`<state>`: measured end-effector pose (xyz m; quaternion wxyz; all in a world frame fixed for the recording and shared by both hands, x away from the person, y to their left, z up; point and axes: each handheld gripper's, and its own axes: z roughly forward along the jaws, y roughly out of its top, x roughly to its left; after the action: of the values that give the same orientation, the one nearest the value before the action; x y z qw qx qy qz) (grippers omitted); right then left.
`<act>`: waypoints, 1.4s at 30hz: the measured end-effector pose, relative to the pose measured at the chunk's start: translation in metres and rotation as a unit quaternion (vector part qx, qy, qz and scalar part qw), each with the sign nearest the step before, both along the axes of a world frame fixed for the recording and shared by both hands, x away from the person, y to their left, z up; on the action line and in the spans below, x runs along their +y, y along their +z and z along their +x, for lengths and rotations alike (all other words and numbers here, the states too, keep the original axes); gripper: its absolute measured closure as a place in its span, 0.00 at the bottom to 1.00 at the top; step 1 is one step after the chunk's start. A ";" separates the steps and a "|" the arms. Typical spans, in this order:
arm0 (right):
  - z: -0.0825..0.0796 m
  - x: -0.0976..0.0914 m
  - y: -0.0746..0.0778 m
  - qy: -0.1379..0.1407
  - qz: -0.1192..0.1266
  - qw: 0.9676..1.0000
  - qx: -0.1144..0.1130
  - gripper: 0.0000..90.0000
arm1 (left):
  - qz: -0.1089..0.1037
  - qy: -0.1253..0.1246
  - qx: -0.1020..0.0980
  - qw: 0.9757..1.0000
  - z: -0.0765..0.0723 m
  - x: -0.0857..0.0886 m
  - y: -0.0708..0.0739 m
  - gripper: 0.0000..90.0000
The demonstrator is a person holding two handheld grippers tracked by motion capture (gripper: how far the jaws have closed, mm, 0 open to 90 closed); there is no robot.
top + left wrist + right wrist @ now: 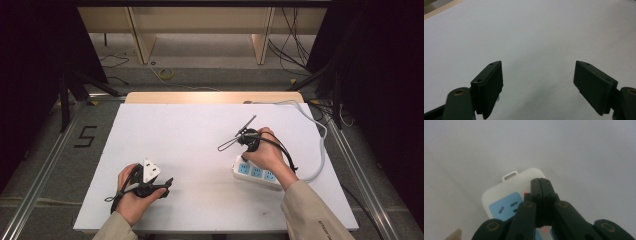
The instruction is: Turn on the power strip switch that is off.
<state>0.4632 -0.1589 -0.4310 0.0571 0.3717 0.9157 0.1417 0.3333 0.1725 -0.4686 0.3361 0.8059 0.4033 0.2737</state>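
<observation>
High view: a white table top (200,145) carries the work area, and the person's forearms enter from the bottom edge. At the left, the left hand (131,196) holds the left gripper (167,184) low over the near-left part of the table, well apart from the other items. In the left gripper view, its two black pads (489,87) stand wide apart with nothing between them; bare white surface lies below and ahead.

Right of centre, a white power strip (256,172) with pale blue socket faces lies flat on the table, angled toward the near-right. Its white cable (320,145) leaves the strip's right end, curves along the right side of the table and runs to the far edge.

The right hand (267,152) holds the right gripper directly above the left end of the power strip. In the right gripper view, the right gripper (541,181) has its jaws pressed fully together, gripping nothing; the tips sit over the strip's end, just beside the end socket (507,207) and near the small hanging loop (510,175). Whether the tips touch the strip cannot be determined.
</observation>
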 end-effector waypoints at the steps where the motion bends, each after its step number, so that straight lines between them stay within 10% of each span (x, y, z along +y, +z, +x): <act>1: 0.000 -0.001 0.000 -0.002 0.004 1.000 0.001 1.00 | 0.001 0.000 0.001 1.000 0.000 0.000 0.000 0.26; 42: -0.014 -0.021 0.009 -0.009 0.062 0.998 -0.025 0.97 | 0.002 -0.002 0.006 1.000 0.000 0.000 -0.001 0.26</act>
<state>0.4487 -0.1799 -0.4225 0.0577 0.3790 0.9001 0.2069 0.3333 0.1721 -0.4700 0.3326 0.8091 0.4027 0.2693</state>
